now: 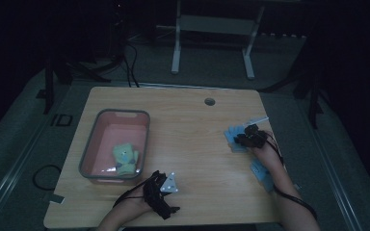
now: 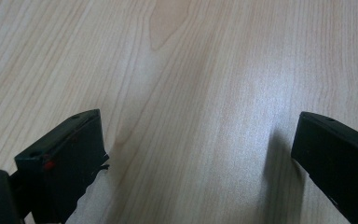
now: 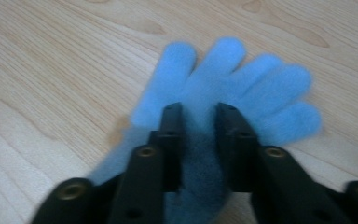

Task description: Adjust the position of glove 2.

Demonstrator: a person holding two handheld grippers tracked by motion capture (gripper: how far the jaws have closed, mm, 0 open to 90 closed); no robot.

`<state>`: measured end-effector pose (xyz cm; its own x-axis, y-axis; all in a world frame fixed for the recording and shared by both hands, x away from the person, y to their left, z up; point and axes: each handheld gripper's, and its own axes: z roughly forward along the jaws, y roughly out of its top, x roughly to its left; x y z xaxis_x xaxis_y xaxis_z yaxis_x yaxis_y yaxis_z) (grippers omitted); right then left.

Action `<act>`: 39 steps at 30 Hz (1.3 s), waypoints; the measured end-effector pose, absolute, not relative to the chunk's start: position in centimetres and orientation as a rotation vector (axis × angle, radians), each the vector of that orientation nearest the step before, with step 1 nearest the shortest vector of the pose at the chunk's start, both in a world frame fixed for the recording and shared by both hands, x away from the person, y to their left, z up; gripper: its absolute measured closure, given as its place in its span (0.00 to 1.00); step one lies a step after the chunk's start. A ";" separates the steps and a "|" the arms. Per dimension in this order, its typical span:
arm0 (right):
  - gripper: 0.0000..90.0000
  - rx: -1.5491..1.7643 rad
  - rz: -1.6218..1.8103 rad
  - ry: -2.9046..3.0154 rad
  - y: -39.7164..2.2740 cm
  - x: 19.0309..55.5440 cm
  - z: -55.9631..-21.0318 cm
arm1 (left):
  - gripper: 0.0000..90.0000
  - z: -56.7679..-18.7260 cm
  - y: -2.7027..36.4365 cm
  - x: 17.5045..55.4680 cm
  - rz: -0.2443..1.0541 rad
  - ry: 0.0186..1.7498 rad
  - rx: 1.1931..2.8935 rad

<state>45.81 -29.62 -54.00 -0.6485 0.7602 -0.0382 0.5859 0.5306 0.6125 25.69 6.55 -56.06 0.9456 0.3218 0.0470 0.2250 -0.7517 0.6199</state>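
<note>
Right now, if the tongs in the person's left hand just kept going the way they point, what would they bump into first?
Most likely the bare wooden table. The left tongs stand open, angled down at the wood, with nothing between or ahead of the jaws. How far off the surface they hover is hard to tell.

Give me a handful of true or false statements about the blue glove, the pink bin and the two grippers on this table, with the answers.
1. The right gripper has its jaws pinched on the blue glove. True.
2. The blue glove lies inside the pink bin. False: it lies on the bare table, far to the right of the bin.
3. A green soft item sits in the pink bin. True.
4. The left gripper is closed on a glove. False: its jaws stand wide apart over bare wood, holding nothing.
5. A second blue item lies near the person's right forearm. True.
</note>
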 end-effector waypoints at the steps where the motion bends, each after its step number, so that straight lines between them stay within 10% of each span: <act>1: 0.86 1.123 0.821 2.472 -29.5 45.7 -54.0 | 0.03 -56.1 6.5 25.7 0.200 0.386 2.452; 39: 0.92 1.137 1.044 2.368 -17.6 33.2 -47.2 | 0.03 -56.2 6.8 25.5 0.211 0.388 2.441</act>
<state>33.25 -17.62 -47.15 -0.6350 0.7719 0.0306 0.5430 0.4179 0.7283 25.50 6.79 -56.17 0.9433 0.3276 0.0537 0.2231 -0.7454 0.6282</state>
